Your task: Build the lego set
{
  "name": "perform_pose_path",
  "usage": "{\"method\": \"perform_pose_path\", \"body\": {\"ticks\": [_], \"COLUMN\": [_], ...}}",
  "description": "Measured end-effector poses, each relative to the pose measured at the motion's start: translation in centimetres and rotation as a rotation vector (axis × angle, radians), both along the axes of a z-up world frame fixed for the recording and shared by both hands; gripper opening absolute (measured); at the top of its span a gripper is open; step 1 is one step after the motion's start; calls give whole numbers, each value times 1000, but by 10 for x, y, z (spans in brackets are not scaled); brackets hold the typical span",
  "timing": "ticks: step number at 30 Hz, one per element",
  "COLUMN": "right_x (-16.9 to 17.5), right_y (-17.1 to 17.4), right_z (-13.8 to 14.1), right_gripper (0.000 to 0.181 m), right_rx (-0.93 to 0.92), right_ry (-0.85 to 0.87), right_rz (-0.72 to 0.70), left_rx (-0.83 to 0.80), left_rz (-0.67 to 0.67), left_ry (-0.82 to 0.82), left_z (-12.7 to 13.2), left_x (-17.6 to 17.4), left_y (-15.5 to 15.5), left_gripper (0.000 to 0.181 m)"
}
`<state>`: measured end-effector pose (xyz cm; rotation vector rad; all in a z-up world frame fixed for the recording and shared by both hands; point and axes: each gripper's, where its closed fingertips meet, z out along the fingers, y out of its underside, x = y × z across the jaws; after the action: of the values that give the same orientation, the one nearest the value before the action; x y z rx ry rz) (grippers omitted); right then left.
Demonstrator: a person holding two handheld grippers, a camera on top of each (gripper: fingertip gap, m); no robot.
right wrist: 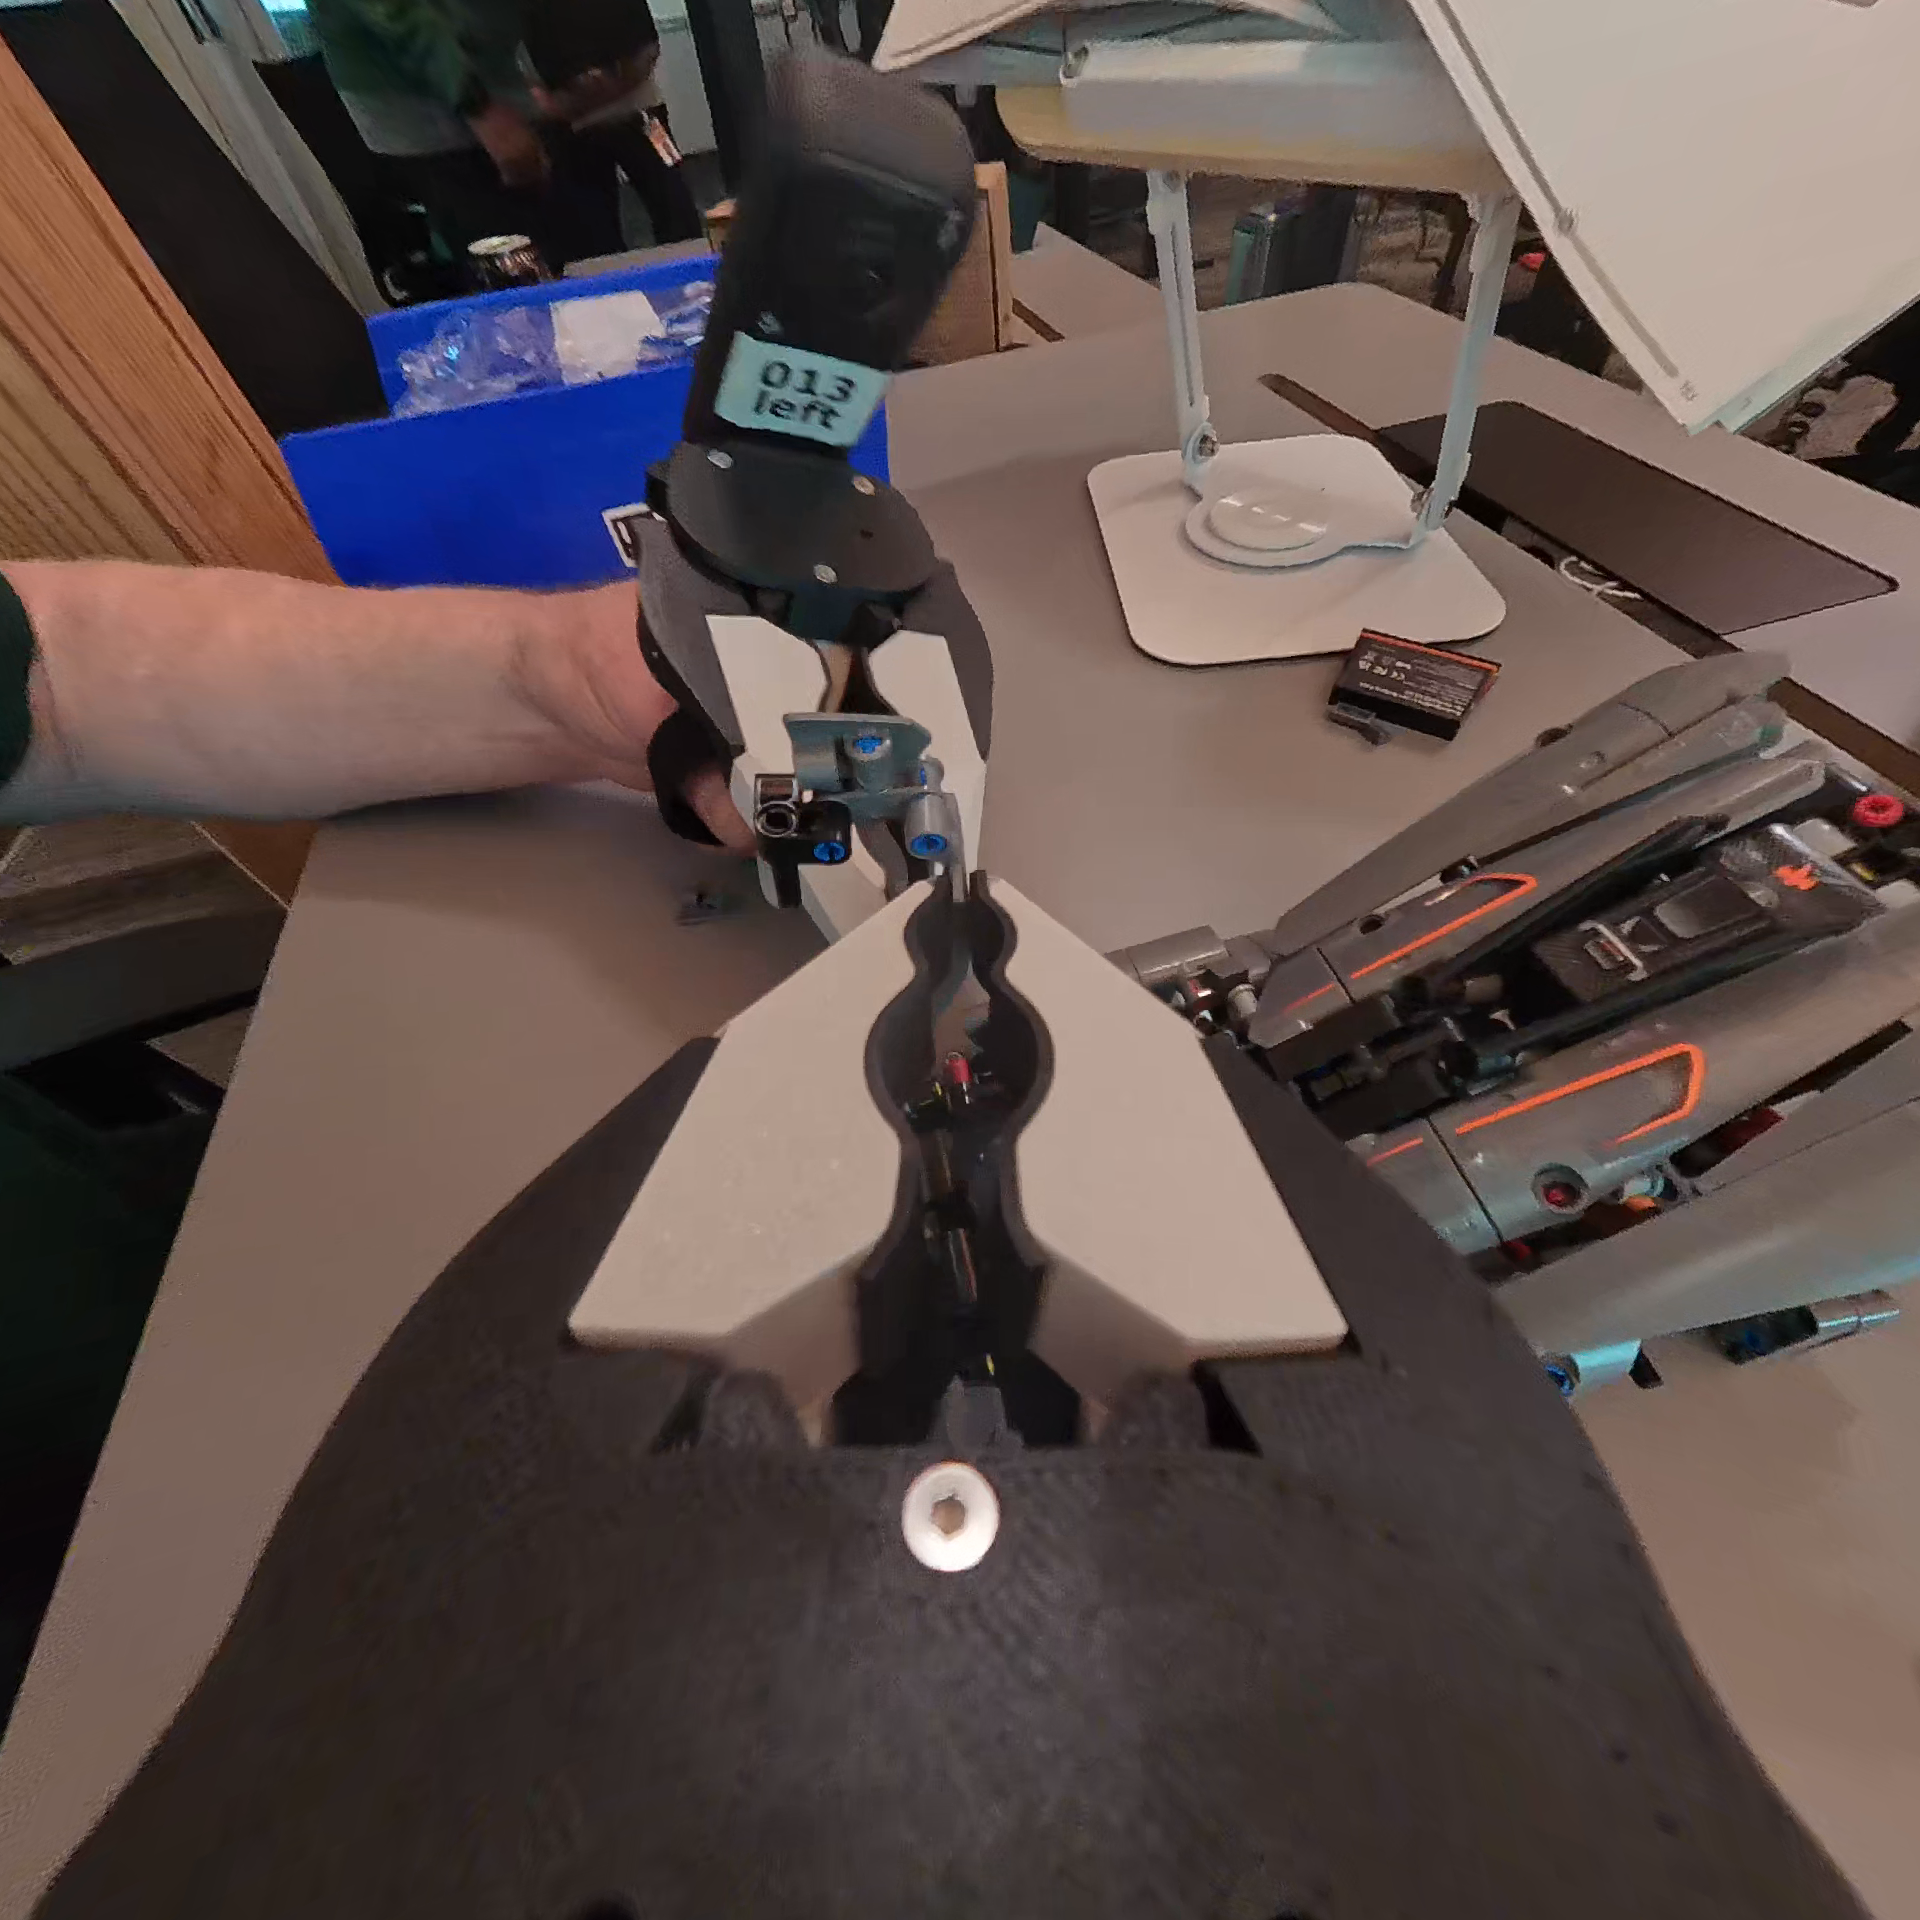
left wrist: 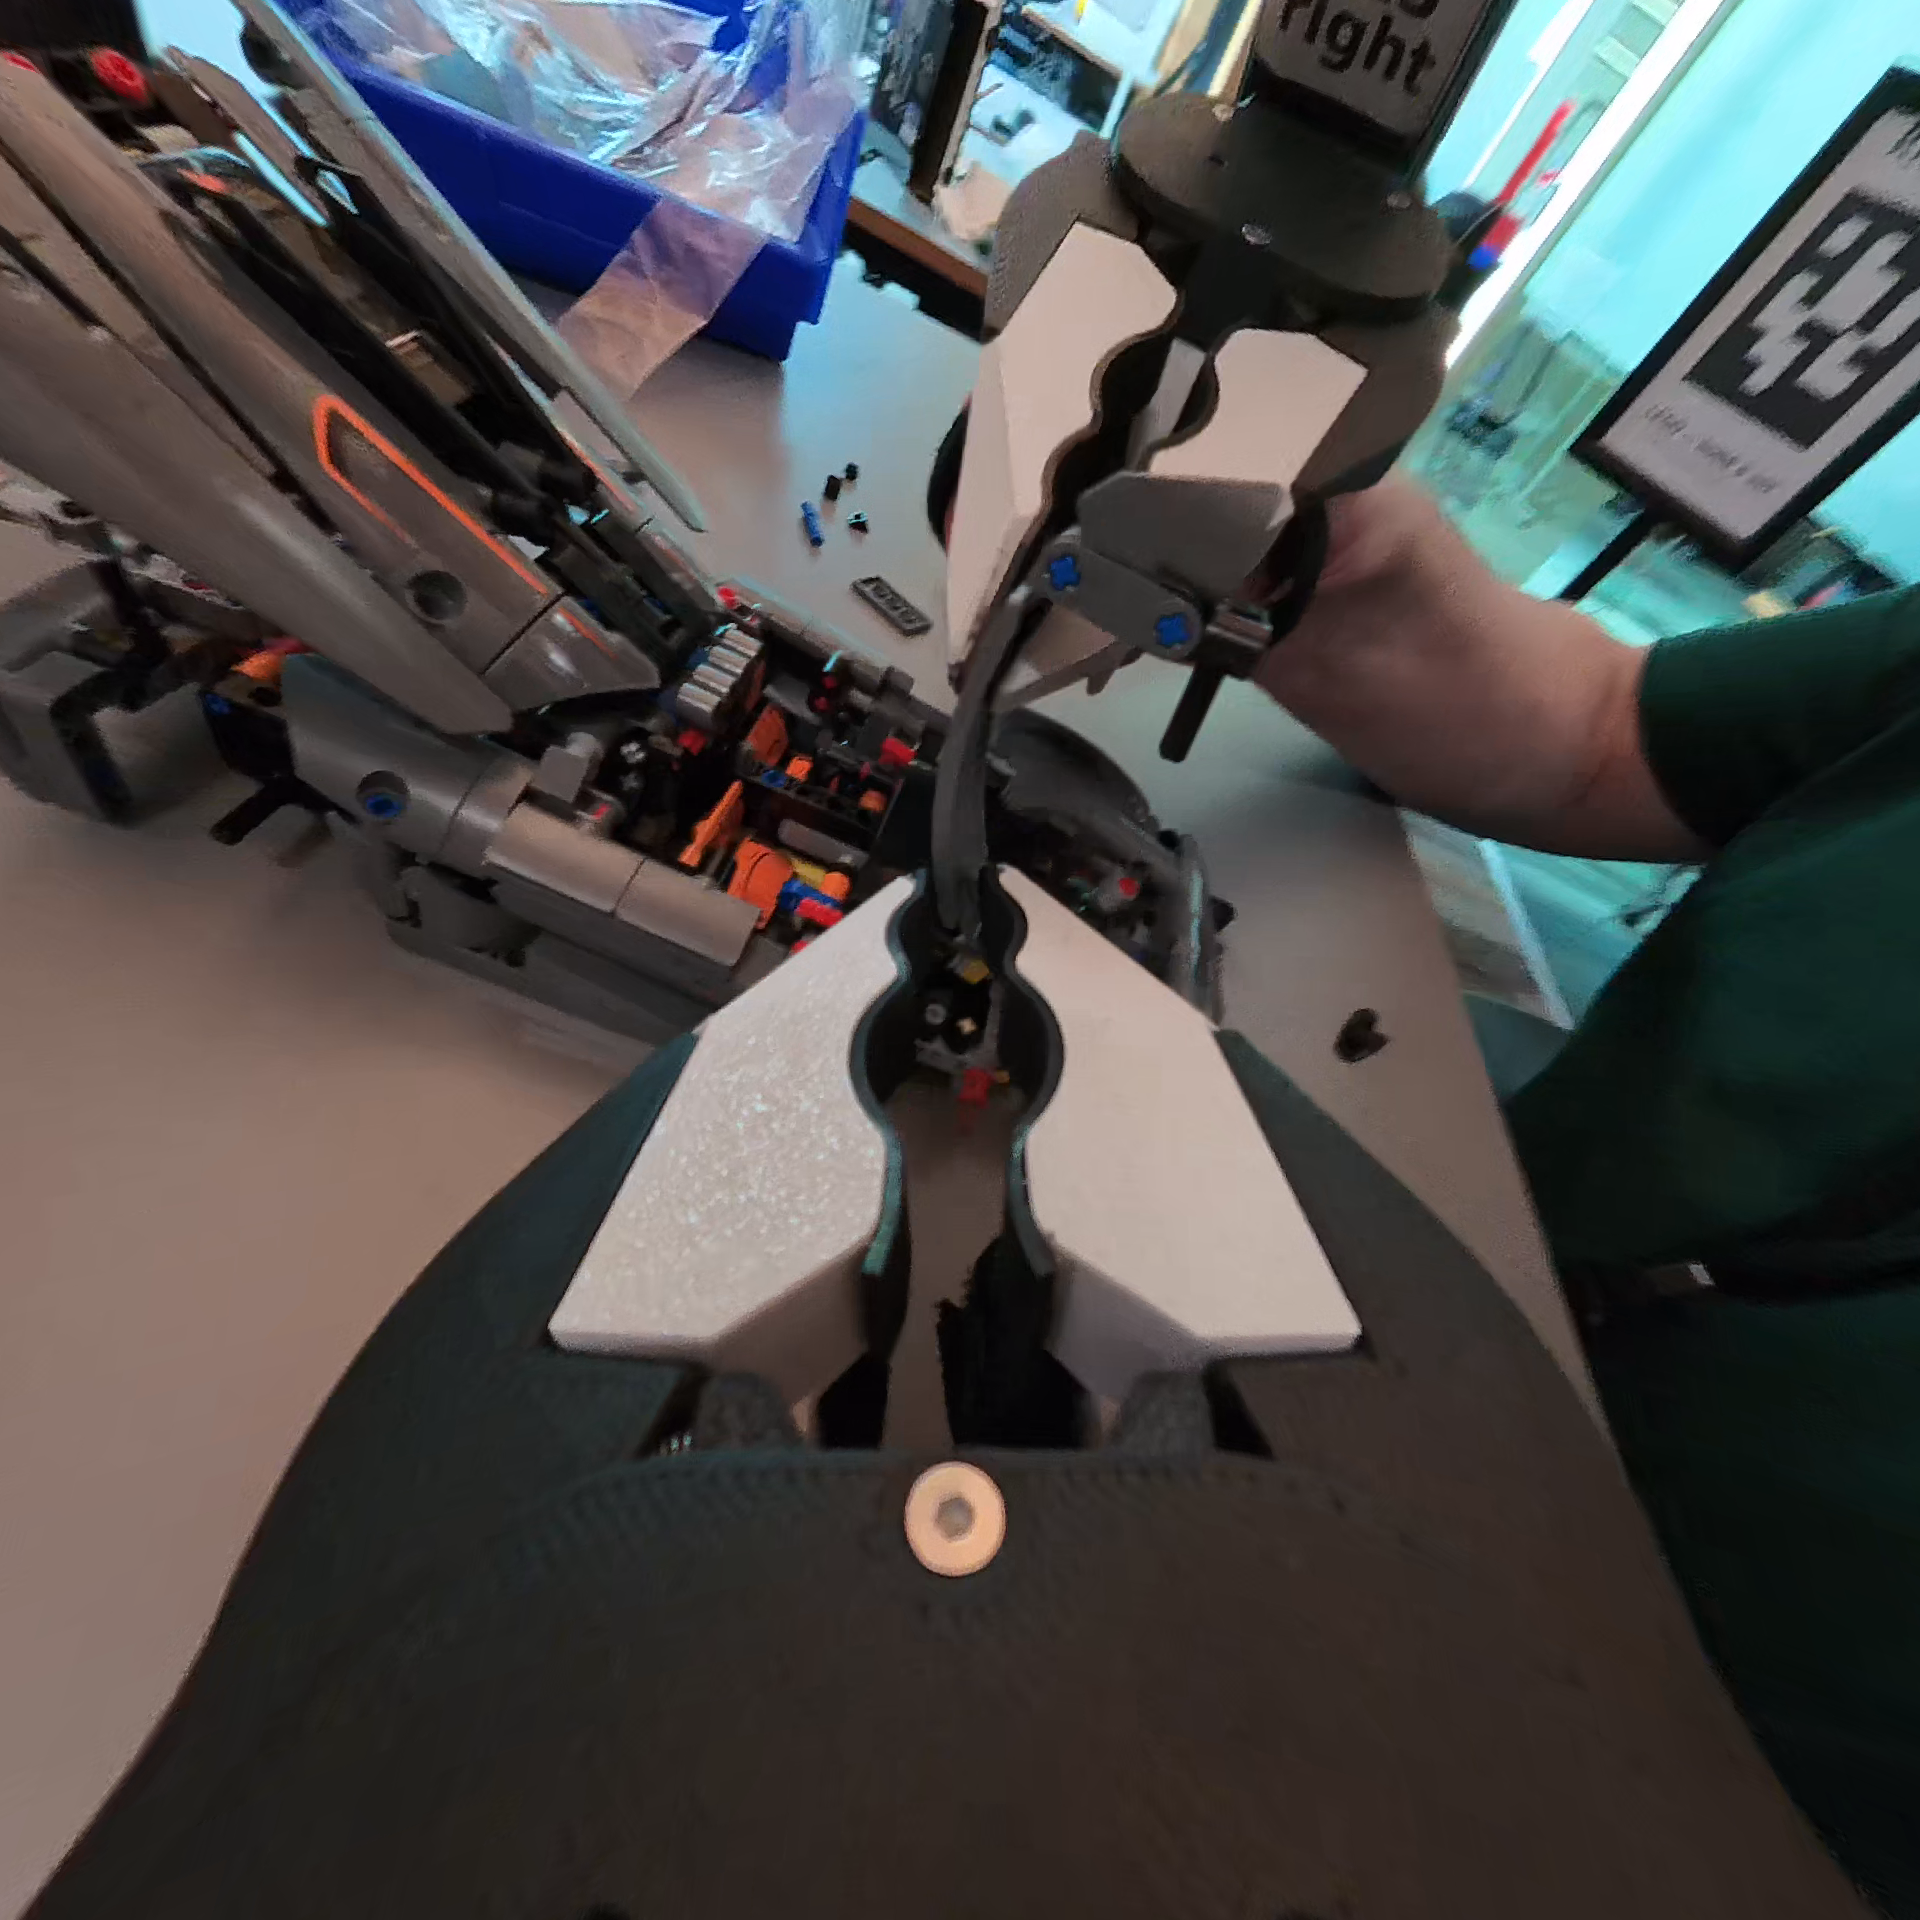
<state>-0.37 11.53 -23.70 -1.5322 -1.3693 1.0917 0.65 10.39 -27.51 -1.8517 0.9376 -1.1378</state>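
Observation:
A small grey Lego subassembly [left wrist: 1132,592] with blue pins and a black curved strip [left wrist: 961,790] hangs between my two grippers above the table. My left gripper [left wrist: 956,904] is shut on the lower end of the black strip. My right gripper [right wrist: 961,894] is shut on an end of the same subassembly [right wrist: 862,779]; it shows in the left wrist view [left wrist: 1049,644] pointing down at the piece. The left gripper also shows in the right wrist view [right wrist: 878,878]. The large grey and orange Lego car model [left wrist: 416,623] lies just beyond, also in the right wrist view [right wrist: 1558,1039].
Loose parts lie on the grey table [left wrist: 208,1039]: a blue pin [left wrist: 812,523], a dark plate [left wrist: 891,605], a black piece [left wrist: 1359,1034]. A blue bin [right wrist: 488,488] with plastic bags, a white stand [right wrist: 1299,561] and a black battery [right wrist: 1413,681] stand behind. A person's hand [right wrist: 416,686] holds each gripper. The tips of both grippers are at nearly the same place. From either gripper's tips it is about 20 cm to the black piece [left wrist: 1359,1034].

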Motion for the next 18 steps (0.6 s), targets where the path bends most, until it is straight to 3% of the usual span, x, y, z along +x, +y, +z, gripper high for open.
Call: {"method": "perform_pose_path", "body": {"ticks": [6, 18], "right_x": [-3, -6], "right_y": [2, 5], "right_z": [-12, -24], "right_gripper": [1, 1], "right_rx": [85, 252], "right_ry": [-40, -97], "right_rz": [-10, -37], "left_rx": [82, 188], "left_rz": [109, 184], "left_ry": [142, 364], "left_z": [-11, -35], "left_x": [-16, -11], "left_y": [4, 1], "left_gripper": [17, 9]}}
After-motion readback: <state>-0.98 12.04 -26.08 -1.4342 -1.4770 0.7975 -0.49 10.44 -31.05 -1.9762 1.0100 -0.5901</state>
